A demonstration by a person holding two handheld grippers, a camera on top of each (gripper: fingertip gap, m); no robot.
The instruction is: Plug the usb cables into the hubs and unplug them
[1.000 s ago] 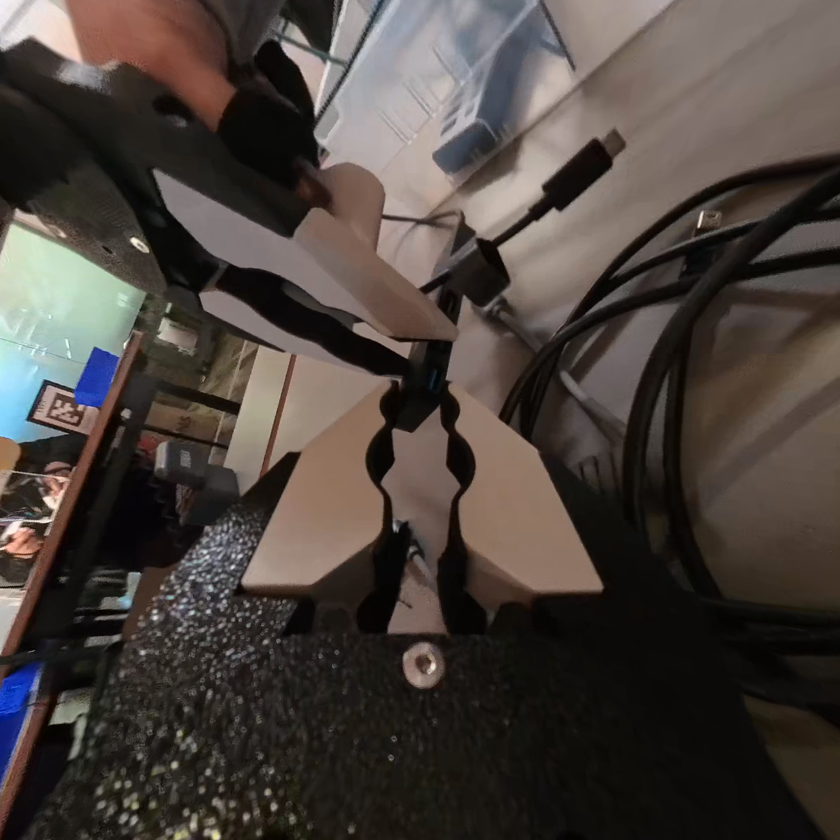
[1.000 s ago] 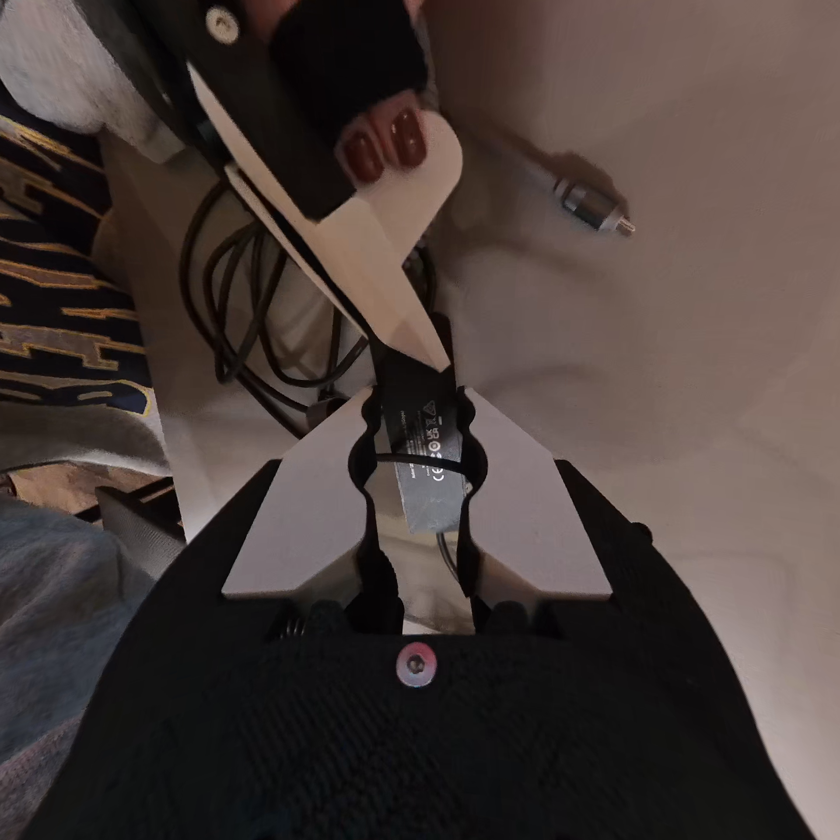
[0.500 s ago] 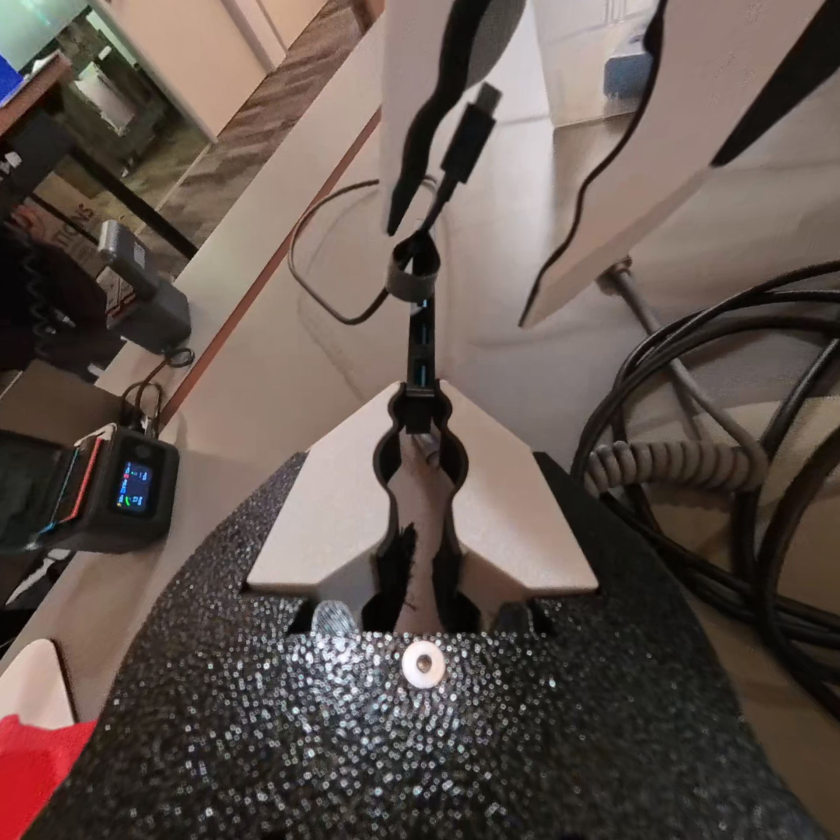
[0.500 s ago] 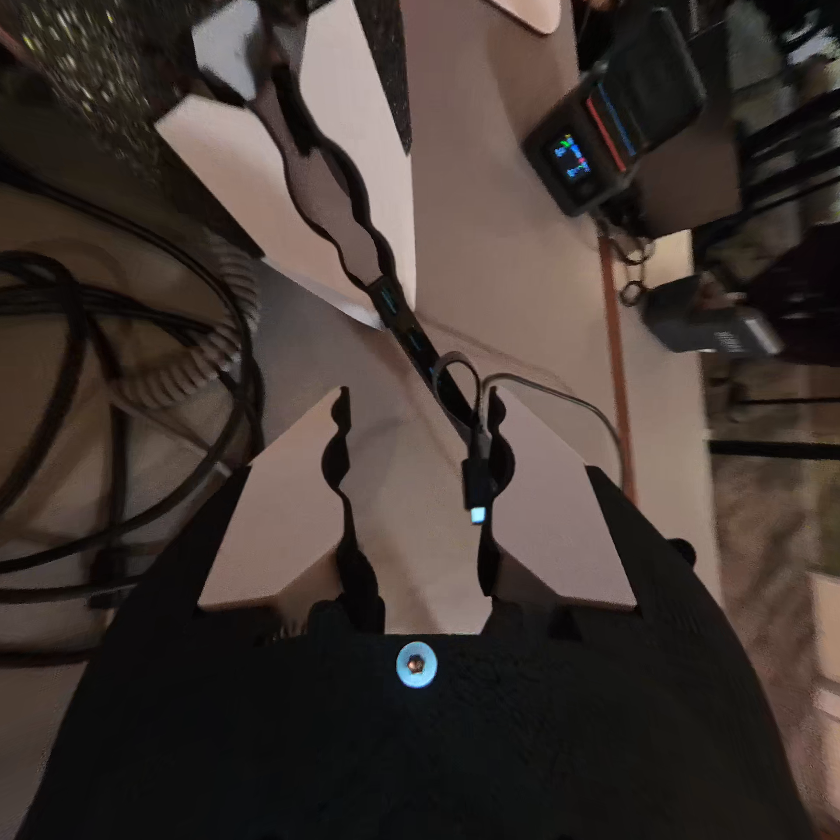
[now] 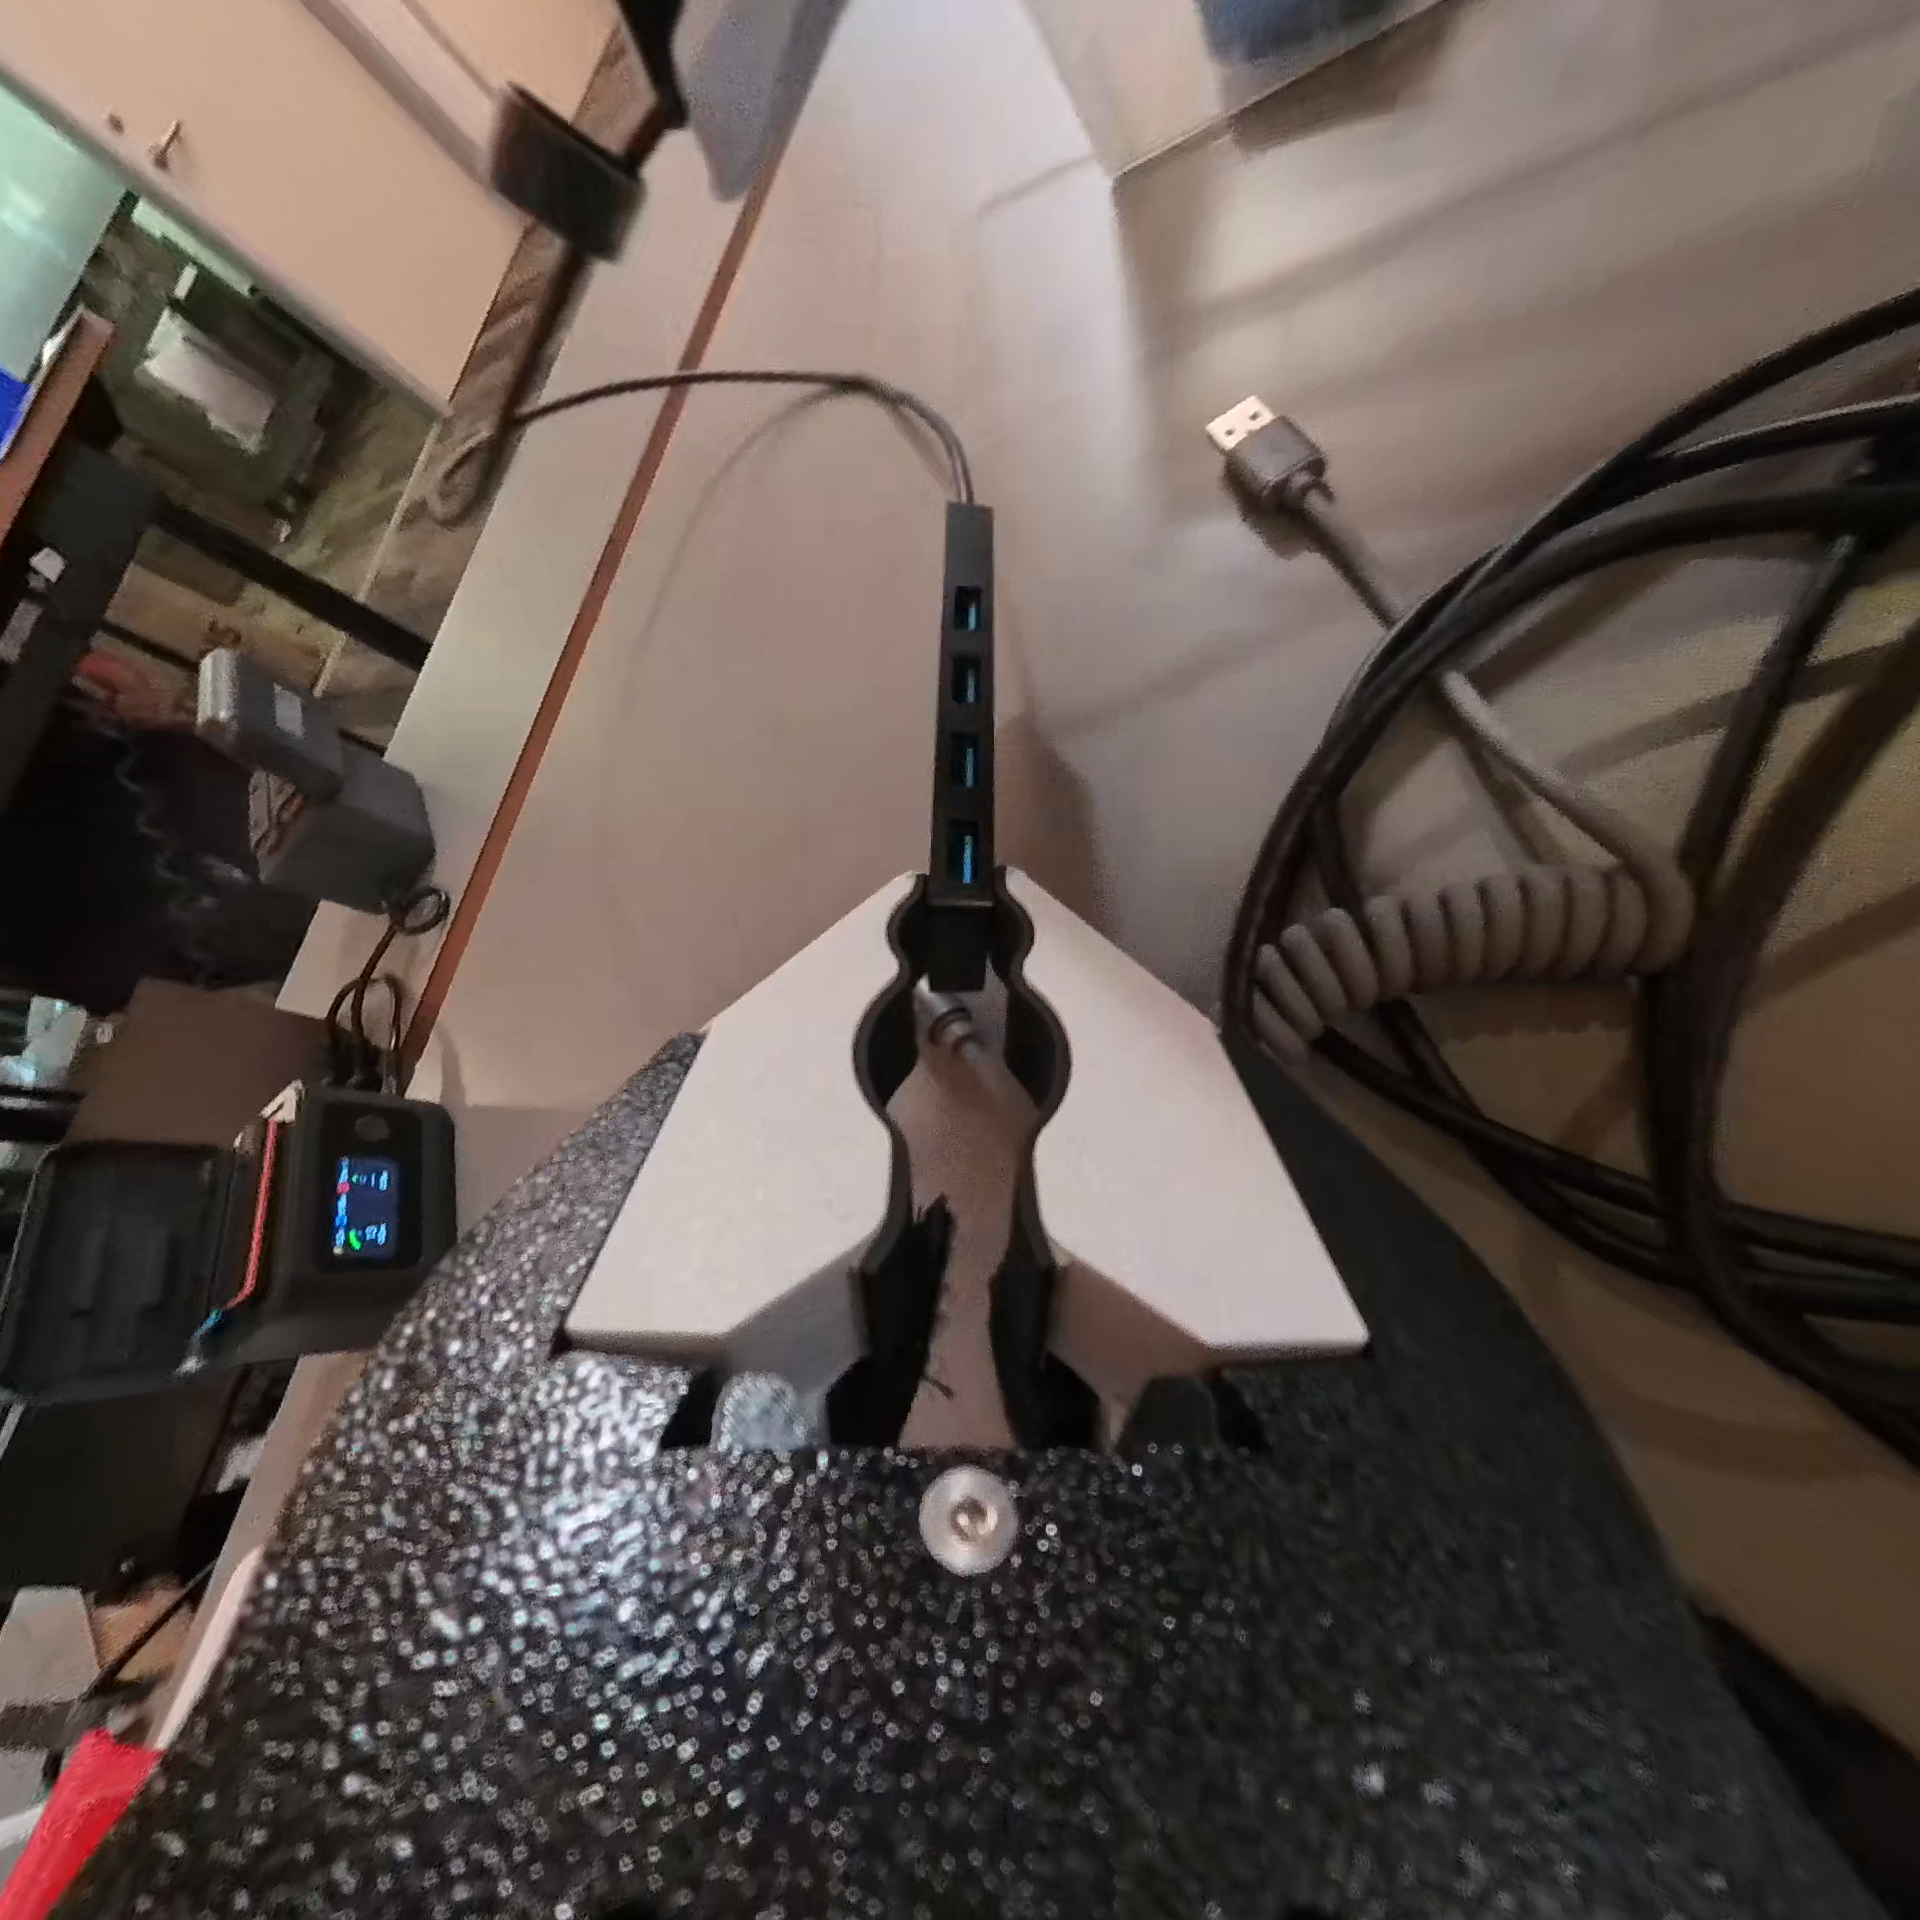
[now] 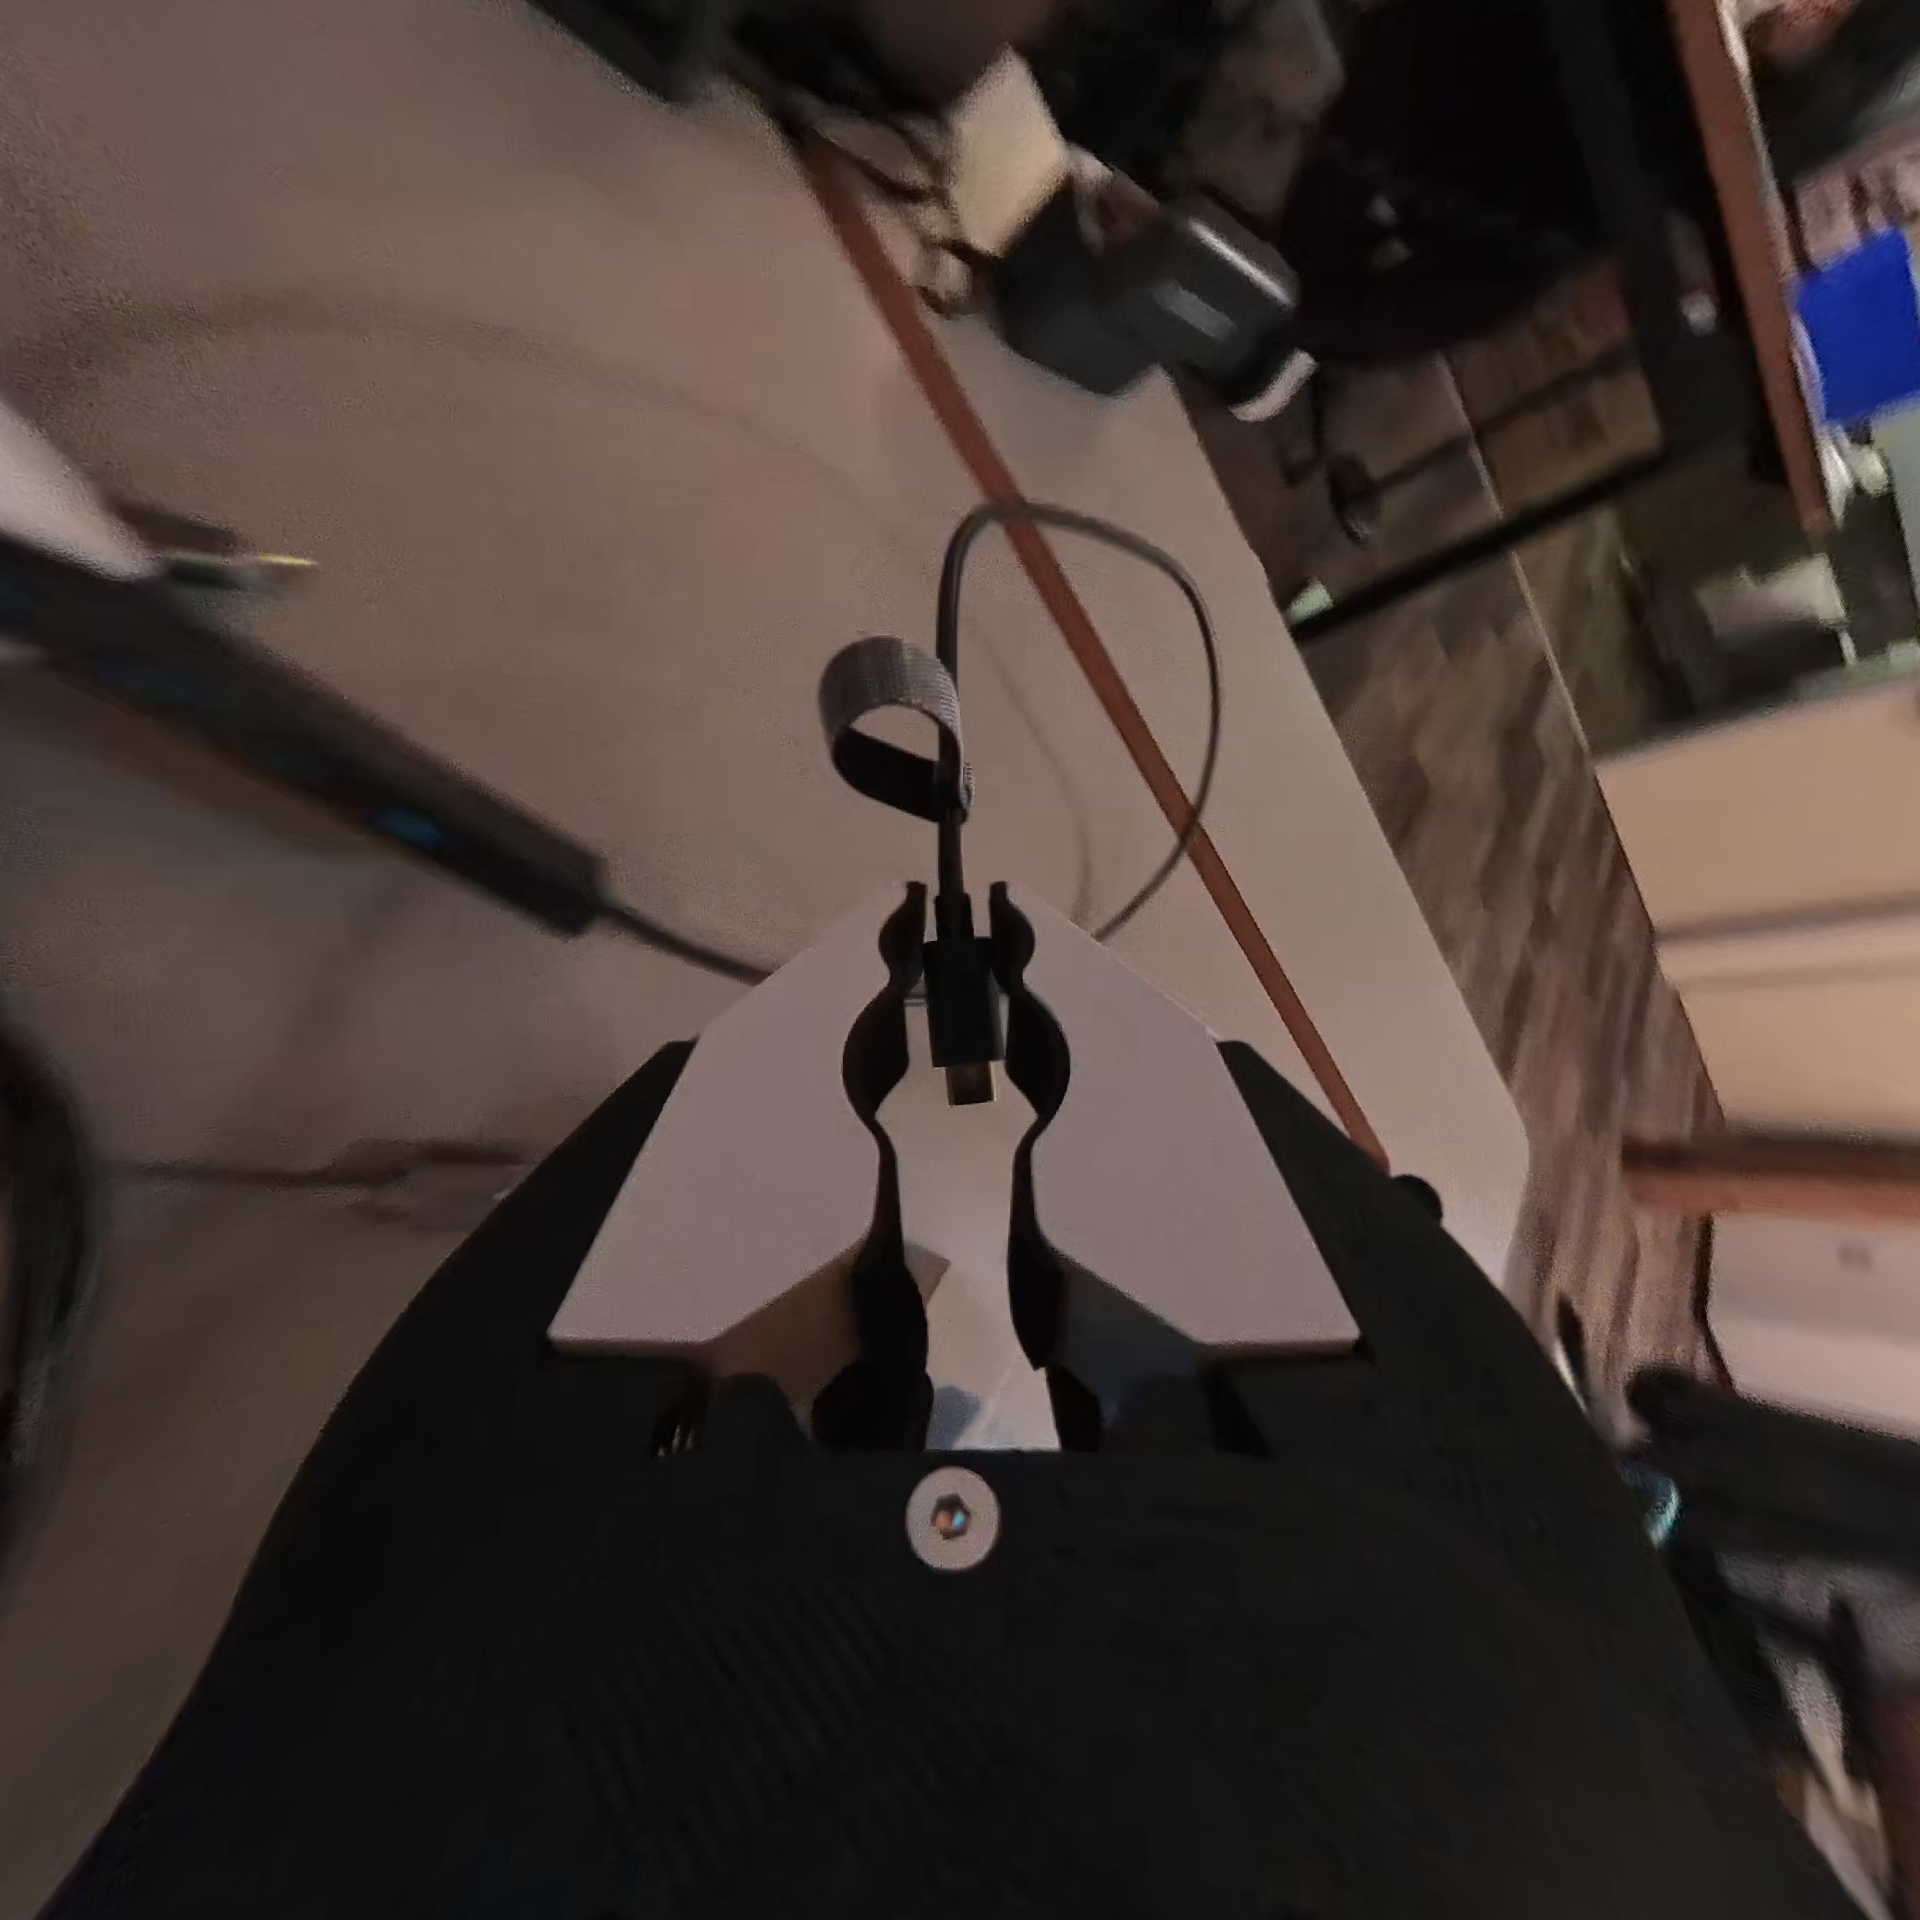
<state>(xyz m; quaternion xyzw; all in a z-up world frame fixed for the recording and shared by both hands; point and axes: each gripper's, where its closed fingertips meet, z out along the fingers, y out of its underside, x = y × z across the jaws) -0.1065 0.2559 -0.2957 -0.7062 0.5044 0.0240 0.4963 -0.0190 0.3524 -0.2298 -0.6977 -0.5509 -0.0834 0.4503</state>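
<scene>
Two grippers loaded (both clamped): hub point(image 5: 966, 748), plug point(image 6: 961, 1003).

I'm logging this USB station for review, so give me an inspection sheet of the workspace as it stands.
Surface: pale table with a brown edge strip.
Job's things: black USB hub, four blue ports, all empty; its own USB-C plug on a thin lead.
Clutter: small device with lit screen at the table's edge.
Grippers: left tool shut on the hub's near end; right tool shut on the plug, tip facing the camera.
Cables: loose grey USB-A cable; grey coiled cord; black cable bundle; strap loop on the lead.
Surroundings: blurred shelving and floor beyond the table.
</scene>
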